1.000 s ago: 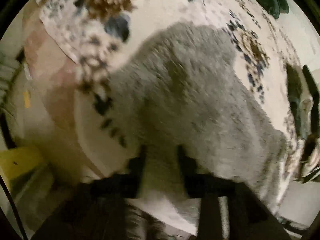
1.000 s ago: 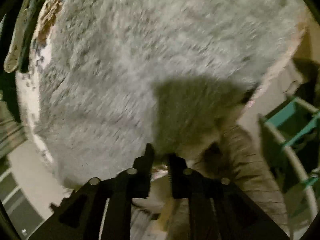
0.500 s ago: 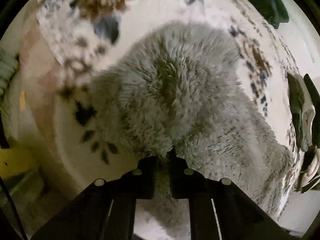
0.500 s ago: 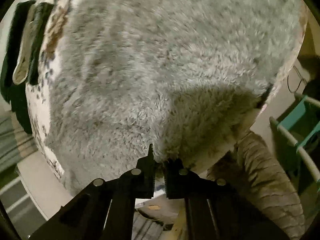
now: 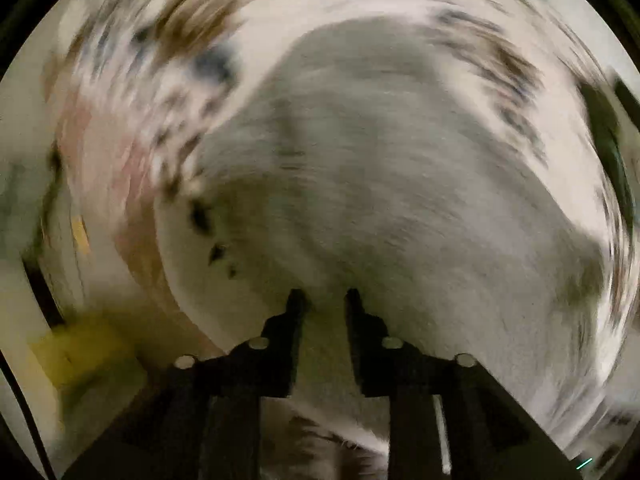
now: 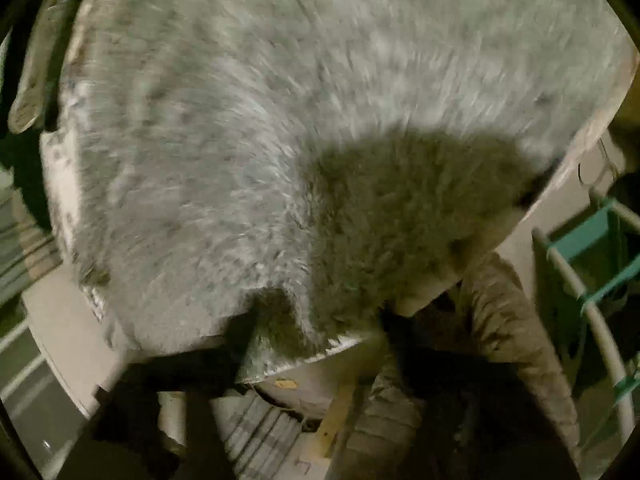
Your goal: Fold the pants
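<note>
Grey fleece pants (image 5: 400,184) lie spread on a floral-covered tabletop (image 5: 168,40), filling the space ahead of both pairs of fingers. My left gripper (image 5: 323,300) has its fingers parted by a moderate gap at the near edge of the fleece. Pale fabric shows through the gap, but the frame is smeared with motion and I cannot tell whether the fingers hold anything.

My right gripper (image 6: 276,320) sits at the near hem of the pants (image 6: 248,120), close to the tabletop's edge. Its fingers are dark, blurred and partly covered by a small flap of fleece, so I cannot tell how far apart they stand or whether they pinch that flap. A deep shadow falls on the fleece just ahead and to the right of them.

From each pair of fingers the bulk of the garment runs forward and away. Which way its long axis lies I cannot make out. Both grippers appear about equally near the edge, so I judge either could take it for the next fold.
</note>
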The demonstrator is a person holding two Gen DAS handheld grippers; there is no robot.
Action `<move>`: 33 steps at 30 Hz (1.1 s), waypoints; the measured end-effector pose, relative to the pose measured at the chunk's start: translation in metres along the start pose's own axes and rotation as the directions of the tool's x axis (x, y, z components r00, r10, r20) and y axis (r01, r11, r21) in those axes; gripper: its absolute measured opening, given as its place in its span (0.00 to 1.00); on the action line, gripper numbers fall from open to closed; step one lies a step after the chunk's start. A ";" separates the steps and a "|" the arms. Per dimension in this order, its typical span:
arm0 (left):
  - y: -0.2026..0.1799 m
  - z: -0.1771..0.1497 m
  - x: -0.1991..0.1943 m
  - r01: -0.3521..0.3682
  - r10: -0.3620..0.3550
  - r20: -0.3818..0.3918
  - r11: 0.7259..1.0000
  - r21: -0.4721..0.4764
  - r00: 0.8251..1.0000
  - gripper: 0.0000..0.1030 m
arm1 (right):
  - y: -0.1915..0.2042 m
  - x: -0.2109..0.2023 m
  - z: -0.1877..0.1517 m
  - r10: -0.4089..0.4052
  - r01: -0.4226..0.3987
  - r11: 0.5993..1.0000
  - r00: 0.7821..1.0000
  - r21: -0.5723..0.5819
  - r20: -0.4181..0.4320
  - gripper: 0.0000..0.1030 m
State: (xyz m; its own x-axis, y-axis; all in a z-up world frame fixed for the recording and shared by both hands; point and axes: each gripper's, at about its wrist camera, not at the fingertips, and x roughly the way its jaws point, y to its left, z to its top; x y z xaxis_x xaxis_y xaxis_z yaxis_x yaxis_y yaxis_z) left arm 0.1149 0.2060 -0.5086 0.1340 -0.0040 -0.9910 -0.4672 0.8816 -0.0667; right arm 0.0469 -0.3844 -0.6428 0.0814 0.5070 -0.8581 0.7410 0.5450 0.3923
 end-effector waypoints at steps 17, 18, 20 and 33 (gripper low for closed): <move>-0.293 -0.137 -0.005 0.166 -0.117 -0.120 0.796 0.582 0.986 0.93 | -0.166 -0.167 0.114 0.132 -0.271 0.945 0.830 0.183 0.543 0.73; -0.302 -0.143 -0.003 0.167 -0.112 -0.127 0.782 0.600 0.985 0.93 | -0.167 -0.161 0.125 0.142 -0.273 0.945 0.838 0.180 0.526 0.62; -0.317 -0.155 0.000 0.177 -0.110 -0.144 0.749 0.638 0.984 0.93 | -0.161 -0.155 0.134 0.112 -0.219 0.962 0.862 0.164 0.495 0.11; -0.378 -0.212 0.017 0.208 -0.052 -0.220 0.595 0.776 0.974 0.93 | -0.197 -0.181 0.127 0.129 -0.249 0.946 0.877 0.209 0.462 0.29</move>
State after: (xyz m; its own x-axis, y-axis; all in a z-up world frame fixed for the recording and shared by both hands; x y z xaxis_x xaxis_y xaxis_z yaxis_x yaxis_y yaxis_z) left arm 0.1086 -0.2273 -0.5251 -0.0377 -0.1541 -0.9873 0.4282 0.8902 -0.1553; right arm -0.0290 -0.6689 -0.6069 0.4750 0.2068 -0.8554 0.8196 0.2499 0.5155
